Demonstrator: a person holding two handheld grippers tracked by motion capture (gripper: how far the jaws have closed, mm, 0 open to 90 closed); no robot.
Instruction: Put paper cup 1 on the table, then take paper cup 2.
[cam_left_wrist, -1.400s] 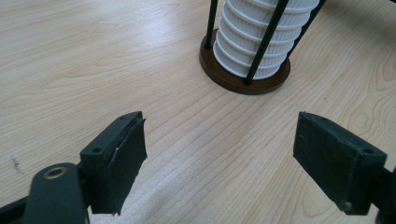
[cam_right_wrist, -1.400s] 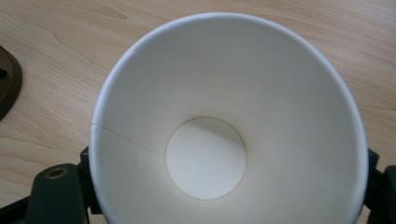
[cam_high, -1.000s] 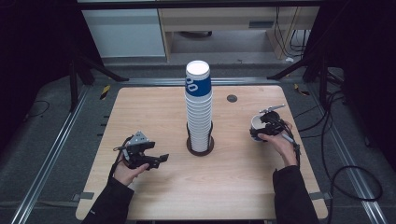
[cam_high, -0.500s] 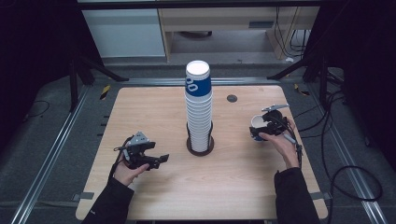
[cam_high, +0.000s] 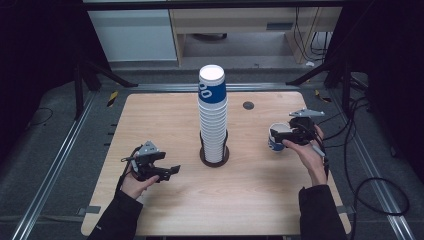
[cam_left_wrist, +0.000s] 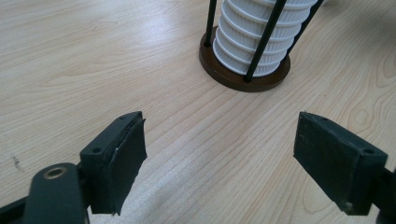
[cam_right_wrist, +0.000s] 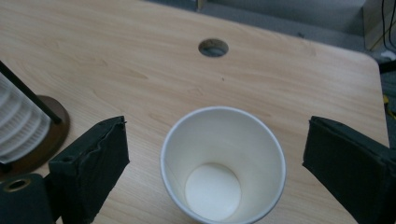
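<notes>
From the high view, I've got a tall stack of white paper cups with a blue-printed top cup (cam_high: 213, 117) standing in a dark round holder (cam_high: 214, 155) at the middle of the pale wooden table (cam_high: 250, 200). My left gripper (cam_high: 159, 169) hovers low, near the stack on its left side, jaws apart, nothing in them. My right gripper (cam_high: 285, 135) sits well to the right of the stack, straddling a single white paper cup with a blue outside (cam_high: 276, 138), which stands upright on the wood.

On the left gripper view, both black jaws are spread wide over bare wood, aimed at the foot of the holder (cam_left_wrist: 243, 77), whose thin black rods keep the ribbed cups (cam_left_wrist: 261, 39) lined up. I read this as parked and ready.

On the right gripper view, the loose cup (cam_right_wrist: 223, 163) sits mouth up between the spread jaws, touching neither. The stack's holder (cam_right_wrist: 39, 140) shows off to one side and a cable hole (cam_right_wrist: 213, 47) lies beyond the cup. Wide jaws around the rim suggest either a release or a grip about to begin; I can't say which.
</notes>
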